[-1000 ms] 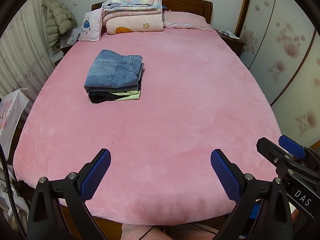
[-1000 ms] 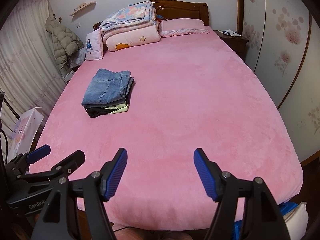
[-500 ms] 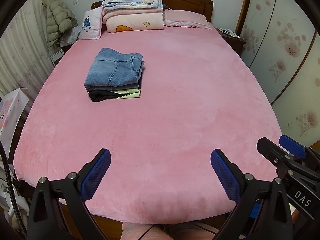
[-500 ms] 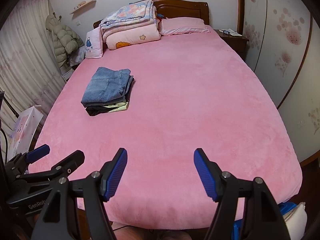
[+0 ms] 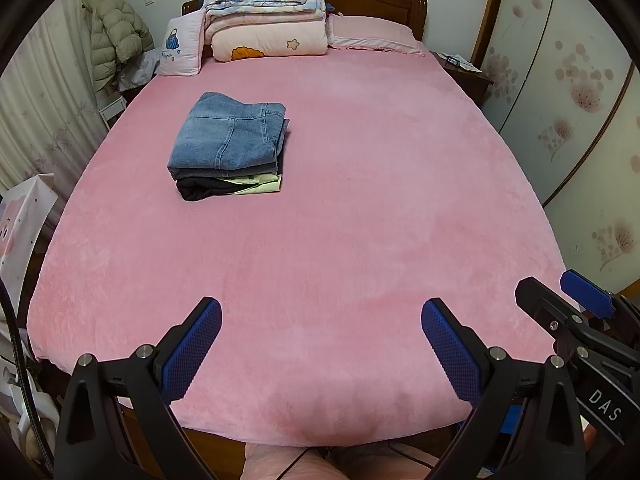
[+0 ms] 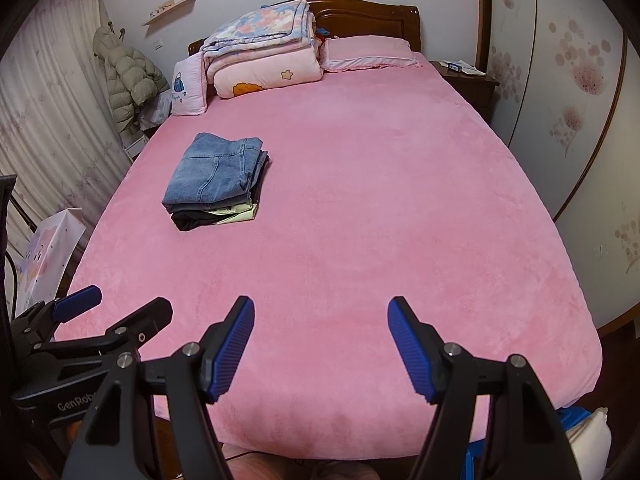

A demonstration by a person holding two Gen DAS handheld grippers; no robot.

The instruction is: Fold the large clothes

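While folded jeans (image 5: 228,136) top the pile (image 5: 230,184) — long axis runs toward the headboard (image 5: 376,0).

You have one neat stack of folded clothes (image 5: 229,148) on the left half of the pink plush bed cover (image 5: 360,220): blue denim jeans (image 6: 216,172) on top, a black garment and a pale yellow-green one beneath (edges roughly squared), lying flat.

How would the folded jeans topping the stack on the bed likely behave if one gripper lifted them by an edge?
The folded jeans would probably unfold and droop; their layers lie loose. Thick denim suggests some weight. The garments beneath might shift.
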